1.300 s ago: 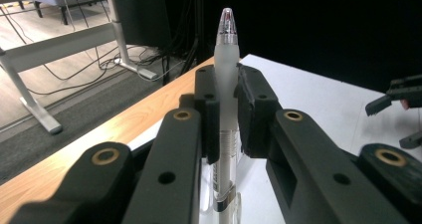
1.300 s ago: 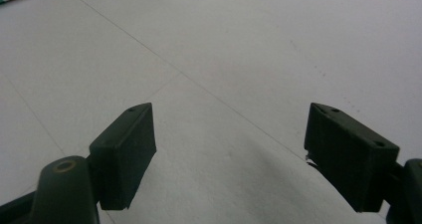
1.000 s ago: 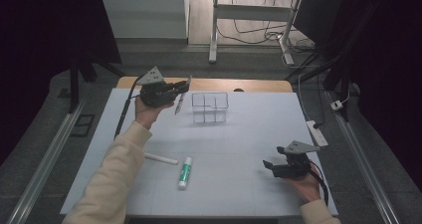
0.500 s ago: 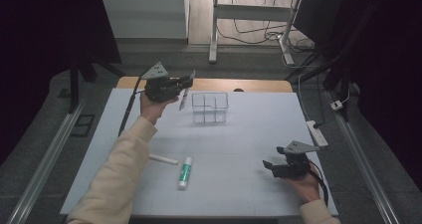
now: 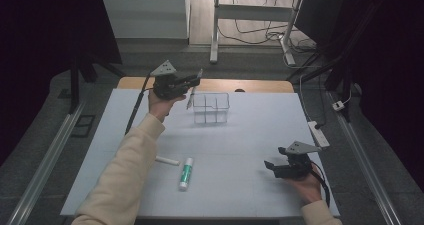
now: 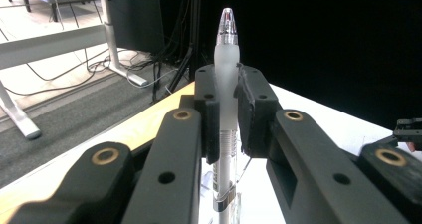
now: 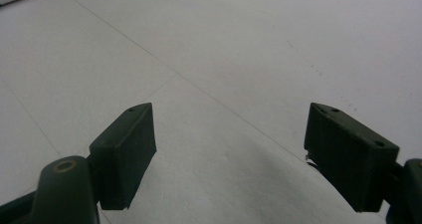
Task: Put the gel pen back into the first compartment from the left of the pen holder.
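Since a second ago, your left gripper point(image 5: 186, 84) has carried the pen point(image 5: 192, 92) a little toward the clear organizer box point(image 5: 211, 107), while your right gripper point(image 5: 276, 167) has stayed put near your edge of the white table point(image 5: 260, 135).

From the high view, the pen hangs tilted from the left gripper's tip, just beside the box's near-left corner and not yet over a compartment. I judge you are mid-carry, about to drop the pen into the box. The next move calls for bringing the pen over one compartment, setting it upright and lowering its bottom end past the rim before you let go. Well behind that gripper, toward you, lie a green-and-white tube point(image 5: 185, 173) and a small white stick point(image 5: 166, 160); the tube's print is too small to read.

Looking along the left gripper's jaws, the pads are pinching the pen point(image 6: 226, 84) at its frosted grip, its clear pointed end standing above them and its barrel running down below. No brand or writing can be made out on it.

Looking along the right gripper's point(image 7: 229, 149) jaws, they stand spread wide with nothing between them, bare table beneath and no lettering in sight.
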Demonstrator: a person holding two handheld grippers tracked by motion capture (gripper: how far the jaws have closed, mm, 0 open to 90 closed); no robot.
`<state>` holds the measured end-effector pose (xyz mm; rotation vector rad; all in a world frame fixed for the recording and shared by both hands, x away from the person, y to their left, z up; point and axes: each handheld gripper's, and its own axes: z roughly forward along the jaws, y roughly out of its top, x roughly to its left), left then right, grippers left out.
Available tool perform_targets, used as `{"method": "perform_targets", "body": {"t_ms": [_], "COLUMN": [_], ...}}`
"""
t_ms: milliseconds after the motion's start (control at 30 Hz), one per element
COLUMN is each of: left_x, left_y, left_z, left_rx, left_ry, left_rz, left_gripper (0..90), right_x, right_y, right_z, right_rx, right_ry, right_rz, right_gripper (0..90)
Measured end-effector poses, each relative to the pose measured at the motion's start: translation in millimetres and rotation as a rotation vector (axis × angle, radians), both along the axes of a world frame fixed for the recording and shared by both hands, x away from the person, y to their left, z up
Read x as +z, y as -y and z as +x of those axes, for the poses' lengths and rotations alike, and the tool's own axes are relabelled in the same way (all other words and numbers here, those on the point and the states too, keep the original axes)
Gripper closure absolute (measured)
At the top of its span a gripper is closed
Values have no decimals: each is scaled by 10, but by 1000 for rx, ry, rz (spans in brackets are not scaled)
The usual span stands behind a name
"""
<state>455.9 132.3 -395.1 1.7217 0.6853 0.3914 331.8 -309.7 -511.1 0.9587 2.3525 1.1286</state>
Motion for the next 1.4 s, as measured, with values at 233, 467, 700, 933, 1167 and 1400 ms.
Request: {"method": "perform_targets", "body": {"t_ms": [233, 467, 700, 933, 1167, 1400], "left_x": [-34, -22, -61, -194, -314, -319], "left_y": [101, 165, 218, 231, 234, 210], "left_z": [108, 242, 353, 439, 471, 411], "left_rx": [-4, 12, 23, 33, 47, 73], "left_ry": [3, 1, 6, -26, -47, -50], "left_rz": [-1, -6, -13, -16, -9, 27], "left_gripper": [798, 798, 798, 794, 761, 535], "right_x": [-7, -6, -10, -19, -34, -38], "right_y": [0, 2, 7, 18, 17, 14], "right_z": [3, -1, -1, -8, -6, -7], "right_rx": [2, 1, 1, -6, -3, 0], "right_ry": [-5, -6, -10, -13, -17, -16], "right_rz": [1, 0, -6, -9, -9, -11], "right_gripper": [193, 193, 193, 193, 193, 193]}}
